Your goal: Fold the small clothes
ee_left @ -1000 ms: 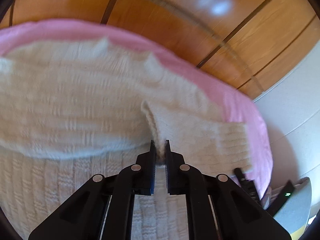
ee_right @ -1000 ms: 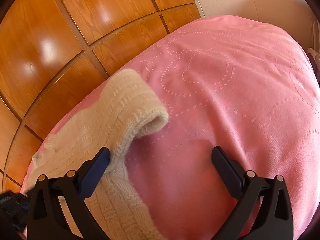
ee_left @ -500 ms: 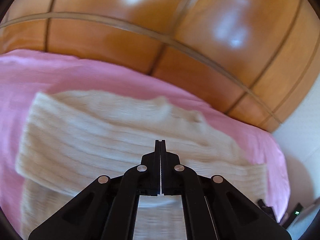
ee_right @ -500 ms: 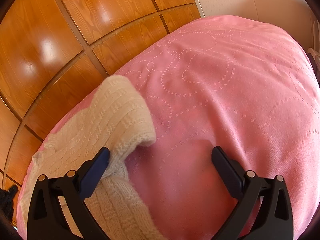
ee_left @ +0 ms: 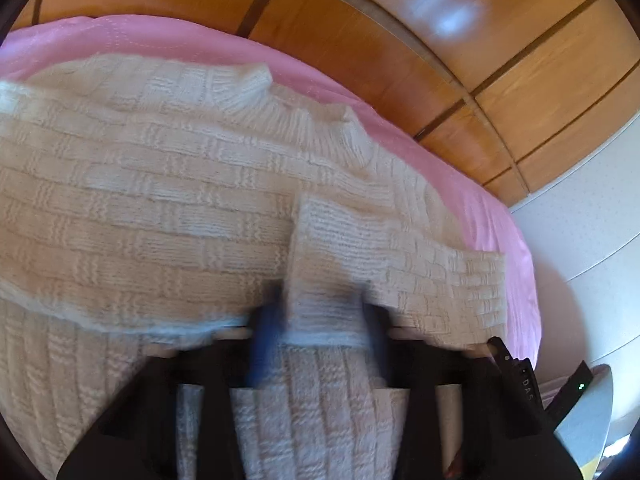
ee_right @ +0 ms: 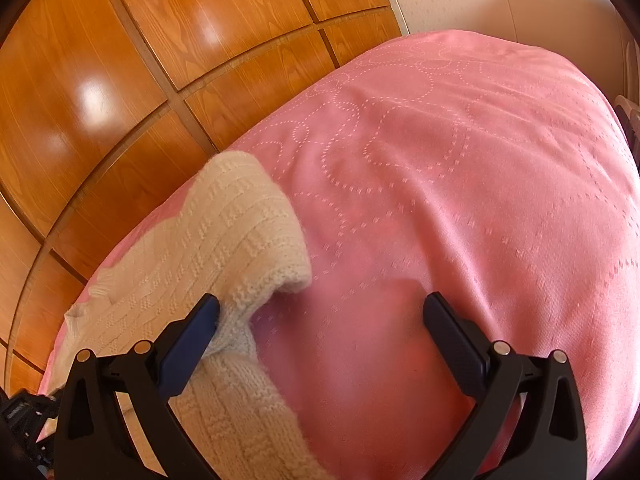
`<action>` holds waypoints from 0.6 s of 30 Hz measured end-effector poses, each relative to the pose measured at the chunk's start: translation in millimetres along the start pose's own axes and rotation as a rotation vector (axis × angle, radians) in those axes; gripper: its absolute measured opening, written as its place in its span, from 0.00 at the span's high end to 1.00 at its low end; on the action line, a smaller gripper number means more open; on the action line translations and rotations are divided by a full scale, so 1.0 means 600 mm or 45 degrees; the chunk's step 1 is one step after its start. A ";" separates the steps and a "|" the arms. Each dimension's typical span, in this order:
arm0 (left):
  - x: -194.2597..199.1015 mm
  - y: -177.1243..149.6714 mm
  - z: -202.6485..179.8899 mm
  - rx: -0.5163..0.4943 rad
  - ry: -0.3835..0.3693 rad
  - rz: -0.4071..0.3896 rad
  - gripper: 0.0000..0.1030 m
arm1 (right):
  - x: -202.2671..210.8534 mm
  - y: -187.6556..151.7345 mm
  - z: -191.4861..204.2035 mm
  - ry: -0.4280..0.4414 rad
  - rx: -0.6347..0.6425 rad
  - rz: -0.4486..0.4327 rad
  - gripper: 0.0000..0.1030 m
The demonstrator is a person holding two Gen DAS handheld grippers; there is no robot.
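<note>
1. Two grippers are at work. The left gripper (ee_left: pixel 320 320) is badly blurred. Its jaws stand apart, having just been opening, with the cream sleeve cuff (ee_left: pixel 332 248) between them. I cannot tell whether the pads are pressing on the knit.
2. Judging by that, the step in hand is laying the sleeve across the body of the sweater (ee_left: pixel 160 200). To do it well, let the cuff drop flat before drawing the fingers back. Draw them back low and straight, so that no wool snags and lifts again.
3. The right gripper (ee_right: pixel 322 300) is spread wide and holds nothing. Its left finger touches the rolled edge of the sweater, and its right finger hangs over the bare bedspread (ee_right: pixel 440 160).
4. That rolled edge looks loose and puffy. Pressing it down, or pinching it for the matching fold, would square the shape.
5. The sweater lies near the pink bedspread's edge, beside the wooden panels (ee_left: pixel 360 40). Fold inward, away from that edge.
</note>
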State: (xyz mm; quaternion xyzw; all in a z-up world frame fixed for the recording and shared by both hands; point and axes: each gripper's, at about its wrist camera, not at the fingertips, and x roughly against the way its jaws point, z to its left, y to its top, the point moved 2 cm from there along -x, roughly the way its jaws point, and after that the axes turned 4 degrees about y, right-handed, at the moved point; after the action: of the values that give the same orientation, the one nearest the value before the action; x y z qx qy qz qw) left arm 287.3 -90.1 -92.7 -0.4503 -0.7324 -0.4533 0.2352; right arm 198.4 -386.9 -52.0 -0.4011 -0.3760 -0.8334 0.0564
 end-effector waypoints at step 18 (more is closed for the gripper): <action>0.089 0.033 0.175 0.244 0.122 -0.317 0.94 | 0.000 0.002 -0.002 0.003 0.000 0.001 0.02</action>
State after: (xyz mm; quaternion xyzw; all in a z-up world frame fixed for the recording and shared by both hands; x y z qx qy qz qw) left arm 285.6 29.2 -93.7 -0.3096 -0.8104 -0.4280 0.2536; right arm 198.5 -388.4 -51.8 -0.4003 -0.3758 -0.8338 0.0574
